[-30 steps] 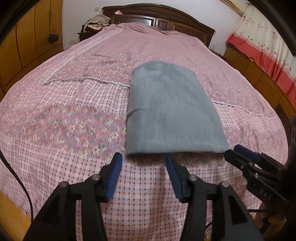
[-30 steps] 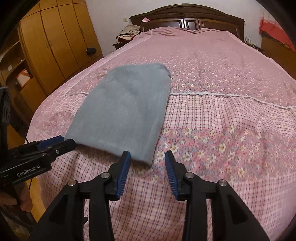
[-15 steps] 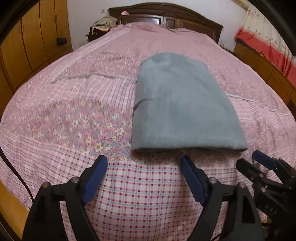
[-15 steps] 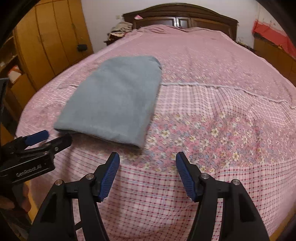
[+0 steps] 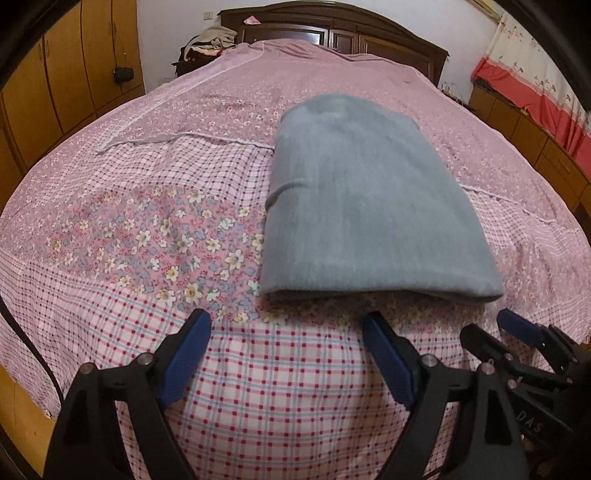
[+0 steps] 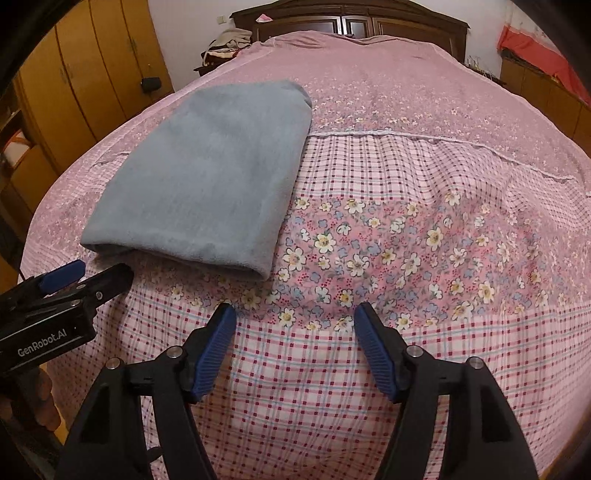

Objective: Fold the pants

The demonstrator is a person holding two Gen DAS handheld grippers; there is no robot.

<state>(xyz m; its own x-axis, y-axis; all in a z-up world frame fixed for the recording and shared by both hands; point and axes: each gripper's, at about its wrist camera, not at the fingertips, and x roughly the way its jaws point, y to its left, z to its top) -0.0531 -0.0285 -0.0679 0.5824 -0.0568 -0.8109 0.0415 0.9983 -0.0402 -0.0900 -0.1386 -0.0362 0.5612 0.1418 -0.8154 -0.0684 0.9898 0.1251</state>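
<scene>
The grey-blue pants [image 5: 369,206] lie folded into a flat oblong on the pink bed sheet, near fold edge toward me. My left gripper [image 5: 286,325] hovers just short of that edge's left half, jaws opening, nothing between them. Its fingertips [image 5: 201,323] clear the cloth. In the right wrist view the pants [image 6: 207,177] sit to the upper left. My right gripper [image 6: 295,314] is in front of their right corner, jaws opening and empty. Each gripper shows in the other's view: the right gripper [image 5: 491,326] and the left gripper [image 6: 101,271].
The bed sheet [image 5: 147,229] has floral and checked bands and runs back to a dark wooden headboard [image 5: 332,33]. Wooden wardrobes [image 6: 92,74] line the left. A clothes pile [image 5: 210,40] lies by the headboard. Low cabinets under a red curtain [image 5: 535,96] stand right.
Both grippers' jaws have spread much wider. Both have sunk a little toward the bed, and the pants now look closer. The pants themselves have not moved.
</scene>
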